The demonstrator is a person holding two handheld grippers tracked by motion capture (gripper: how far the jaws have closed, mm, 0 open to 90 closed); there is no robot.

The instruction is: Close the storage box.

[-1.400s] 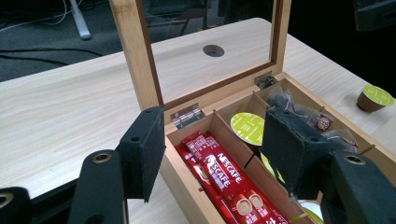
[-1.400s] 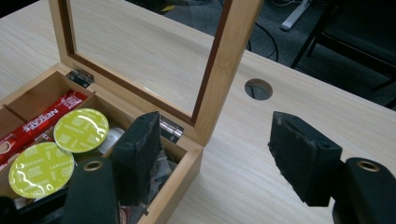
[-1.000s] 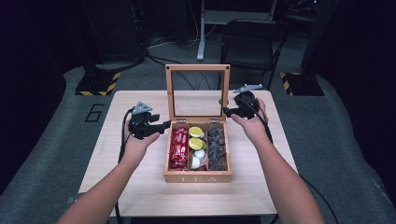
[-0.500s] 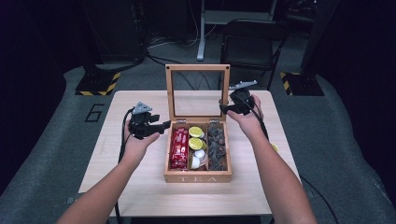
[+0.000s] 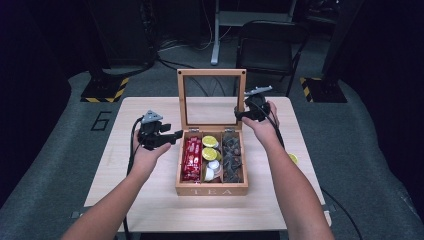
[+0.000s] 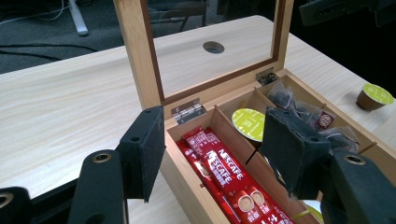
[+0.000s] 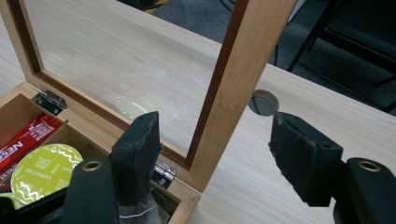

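Straddling the right upright of the lid frame (image 7: pixel 243 79), right gripper (image 7: pixel 215 154) has its jaws spread, one pad inside the frame over the box's rear corner, the other outside above bare table (image 7: pixel 327 116); neither pad presses the wood. High view puts this right gripper (image 5: pixel 243 114) at the lid's right edge, just above the hinge line.

Left gripper (image 6: pixel 210 154) jaws also spread, nothing pinched: one pad outside the box's left wall, the other over the compartments. In the high view it (image 5: pixel 175 136) sits at the box's rear left corner.

Wooden tea box (image 5: pixel 212 190) stands mid-table, "TEA" on its front wall, glass-paned lid (image 5: pixel 212 73) upright on two metal hinges (image 6: pixel 188 112). Three compartments: left holds red Nescafe sachets (image 6: pixel 224 172); middle holds green-topped capsules (image 6: pixel 249 123), with white ones nearer the front (image 5: pixel 214 165); right holds dark tea bags (image 5: pixel 233 157).

One loose green-topped capsule (image 6: pixel 372 95) sits on the table, right of the box and well apart from it. Round cable hole (image 6: pixel 213 46) in the tabletop behind the lid
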